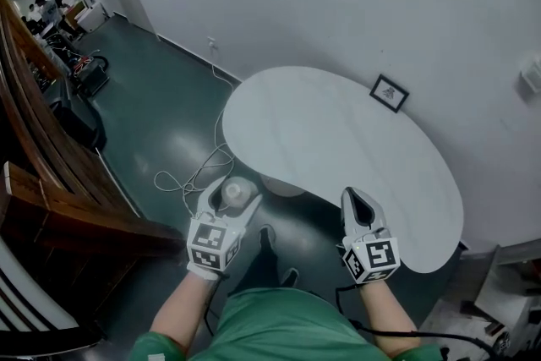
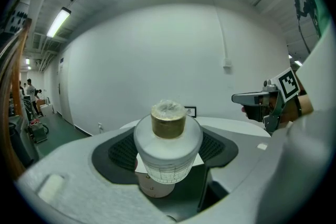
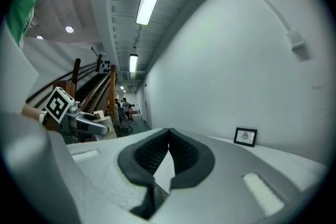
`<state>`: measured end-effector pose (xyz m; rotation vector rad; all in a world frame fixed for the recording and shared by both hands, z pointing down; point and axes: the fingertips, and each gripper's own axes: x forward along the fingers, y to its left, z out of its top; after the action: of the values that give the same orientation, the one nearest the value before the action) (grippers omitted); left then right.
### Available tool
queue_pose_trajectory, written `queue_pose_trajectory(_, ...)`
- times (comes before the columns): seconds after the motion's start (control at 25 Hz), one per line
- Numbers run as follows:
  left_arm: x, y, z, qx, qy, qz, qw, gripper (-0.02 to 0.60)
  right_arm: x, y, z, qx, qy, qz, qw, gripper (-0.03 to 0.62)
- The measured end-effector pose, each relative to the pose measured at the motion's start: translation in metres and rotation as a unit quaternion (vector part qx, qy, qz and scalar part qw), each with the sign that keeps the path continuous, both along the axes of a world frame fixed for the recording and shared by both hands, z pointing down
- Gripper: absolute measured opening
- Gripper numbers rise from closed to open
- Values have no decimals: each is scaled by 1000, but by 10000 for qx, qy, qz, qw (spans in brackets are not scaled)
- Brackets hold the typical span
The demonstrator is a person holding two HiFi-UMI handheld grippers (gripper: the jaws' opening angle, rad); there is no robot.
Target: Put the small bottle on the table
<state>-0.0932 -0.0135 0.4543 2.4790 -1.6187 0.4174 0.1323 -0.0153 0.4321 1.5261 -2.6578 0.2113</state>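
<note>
Holding a small white plastic bottle with a brown neck [image 2: 168, 139], the left gripper [image 2: 169, 150] has its two jaws pressed on the bottle's round sides. The bottle stands upright between the dark pads, and its top is covered with something pale and crinkly. From the head view, the bottle [image 1: 239, 192] in the left gripper [image 1: 235, 192] is up in the air. It is just beside the near edge of the big white rounded table [image 1: 338, 139] and is not on it. Under it is the dark green shiny floor [image 1: 169, 123]. The right gripper [image 1: 359, 199] is off to the right, near the same table edge and well apart from the bottle. In its own view the right gripper [image 3: 168, 136] has its jaws shut tight together with nothing between them. A small black-framed picture [image 1: 390, 92] stands at the far side of the table by the white wall.
</note>
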Motion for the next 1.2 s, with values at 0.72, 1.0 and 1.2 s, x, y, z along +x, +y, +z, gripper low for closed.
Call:
queue_pose_trajectory(0.72, -7, -150, 39, -100, -192, 678, 9975, 344, -32, -113, 24, -408, 305, 348, 9981, -6)
queue_pose_trajectory(1.0, -14, -188, 80, -222, -459, 1072, 9929, 344, -51, -149, 36, -576, 414, 424, 9966, -5)
queue_pose_trajectory(1.2, -17, -206, 107, -309, -482, 1334, 9894, 344, -61, -165, 43, -663, 534, 533, 9949, -6)
